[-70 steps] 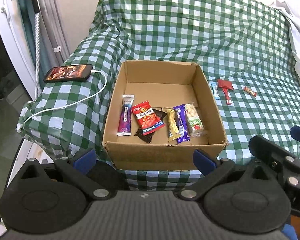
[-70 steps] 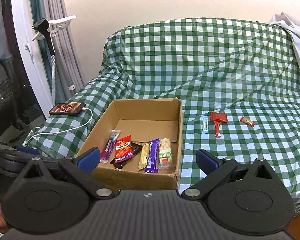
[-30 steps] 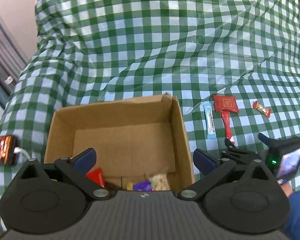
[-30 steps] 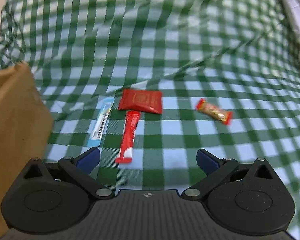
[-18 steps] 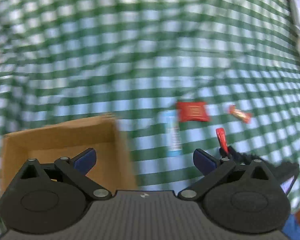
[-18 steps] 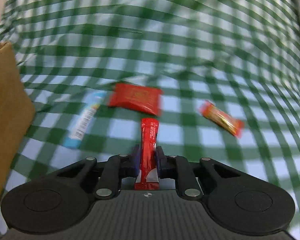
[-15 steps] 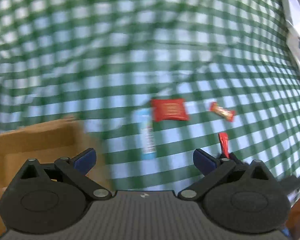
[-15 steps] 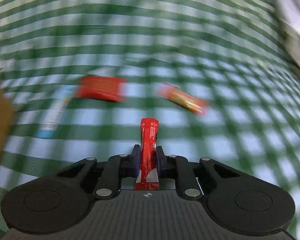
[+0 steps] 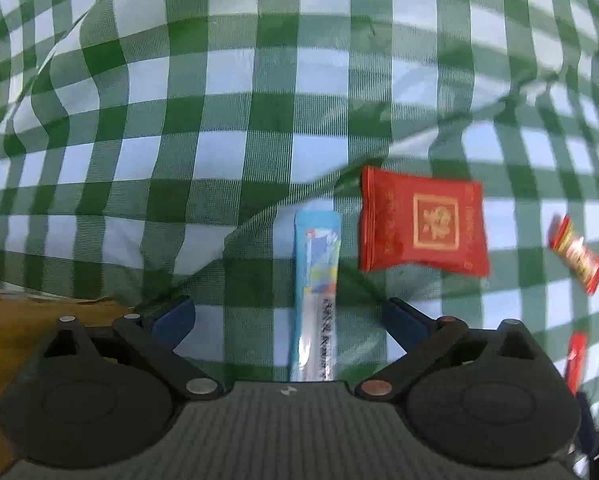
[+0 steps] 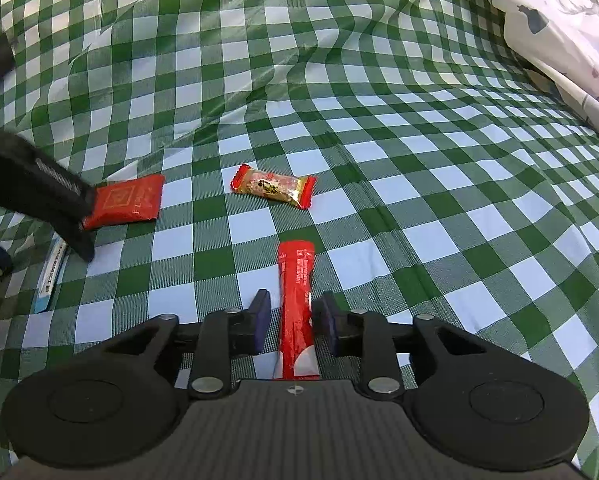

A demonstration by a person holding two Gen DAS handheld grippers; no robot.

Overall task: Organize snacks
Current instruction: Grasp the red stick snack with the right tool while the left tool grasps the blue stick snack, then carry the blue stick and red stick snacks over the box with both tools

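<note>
The left gripper [image 9: 287, 316] hangs low over the checked bed cover [image 9: 227, 148] with its fingers [image 9: 175, 322] spread wide on either side of the blue stick sachet [image 9: 314, 300], which lies flat and lengthwise between them; that straddle looks like the set-up for a pinch across the sachet's narrow width, and nothing is gripped yet. The right gripper [image 10: 293, 328] also has its fingers [image 10: 259, 322] parted, with a clear gap each side of the red stick sachet [image 10: 297, 304], so the stick is released; whether it rests fully on the cover or is propped against the tool cannot be told. The square red packet [image 9: 421, 226] lies just beside the blue sachet, and the red-and-gold wrapped candy [image 10: 273, 186] lies apart, further toward the far side of the bed. Only the left view shows a brown strip, probably the cardboard box [image 9: 27, 312], at its lower left, and the blue sachet's full length. Only the right view shows the pale patterned fabric [image 10: 555, 28] at the bed's far right corner, and the left tool's dark body overlapping the red packet's end.
</note>
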